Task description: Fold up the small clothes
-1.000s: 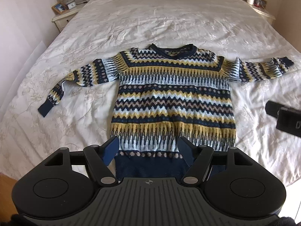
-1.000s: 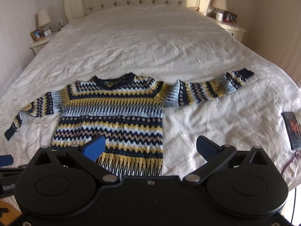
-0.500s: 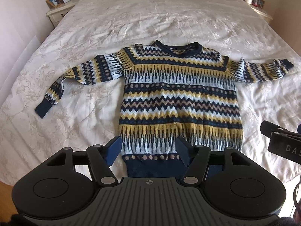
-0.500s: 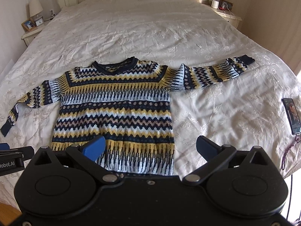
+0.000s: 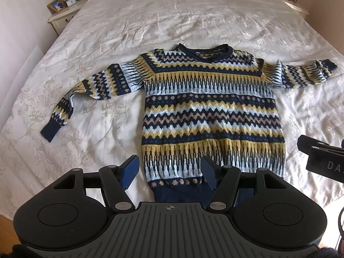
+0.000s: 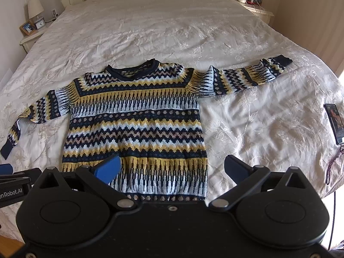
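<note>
Left wrist view — left tool (image 5: 169,173) hides sweater (image 5: 210,111) hem corner

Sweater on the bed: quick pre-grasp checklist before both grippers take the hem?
1. Sweater spread flat, front up, both sleeves out: ok.
2. Left gripper jaws apart, nothing between the pads, framing the hem's left corner: ok.
3. Right gripper jaws wide apart, framing the hem's right corner: ok.
4. Pads touching the knit: not ok, both hover above it.
5. Phone lying on the bedspread, apart from the right sleeve: ok.
6. Hem edge nearest the right gripper: cannot tell, its body hides it.
</note>
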Demonstrator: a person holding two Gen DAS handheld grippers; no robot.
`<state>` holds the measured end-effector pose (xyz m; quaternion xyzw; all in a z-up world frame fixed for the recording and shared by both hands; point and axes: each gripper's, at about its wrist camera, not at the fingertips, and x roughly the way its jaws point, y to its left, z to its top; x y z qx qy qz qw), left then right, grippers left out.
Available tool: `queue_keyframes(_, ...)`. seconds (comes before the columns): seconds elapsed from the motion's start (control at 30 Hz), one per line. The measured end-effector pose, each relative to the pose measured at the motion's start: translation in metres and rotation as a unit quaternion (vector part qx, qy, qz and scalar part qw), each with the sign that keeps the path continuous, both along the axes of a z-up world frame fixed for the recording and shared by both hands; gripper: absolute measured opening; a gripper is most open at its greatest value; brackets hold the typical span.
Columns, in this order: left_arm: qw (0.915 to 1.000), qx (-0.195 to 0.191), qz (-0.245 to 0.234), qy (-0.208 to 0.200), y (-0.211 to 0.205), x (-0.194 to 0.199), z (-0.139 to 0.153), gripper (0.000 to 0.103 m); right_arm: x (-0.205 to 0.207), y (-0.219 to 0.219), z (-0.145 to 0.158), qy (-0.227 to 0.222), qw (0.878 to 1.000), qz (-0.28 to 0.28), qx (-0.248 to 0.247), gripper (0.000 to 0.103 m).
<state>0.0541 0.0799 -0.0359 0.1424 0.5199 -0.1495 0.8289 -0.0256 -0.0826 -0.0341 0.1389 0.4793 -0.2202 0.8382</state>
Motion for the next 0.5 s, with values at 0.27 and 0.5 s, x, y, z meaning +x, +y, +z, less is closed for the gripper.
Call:
queue_keyframes(0.27,1.0000,-0.002,0.003,0.003,-0.0024,0.0041,-0.0016,0.062,0.0047,0.0007,-0.0006,0.002,1.000,0.001,0.000,0.102)
queue_keyframes(0.5,0.9999,-0.004,0.011,0.006,-0.0004,0.0067,-0.0019,0.062,0.0080,0.0000,0.0007,-0.001,1.000,0.008,-0.002,0.102)
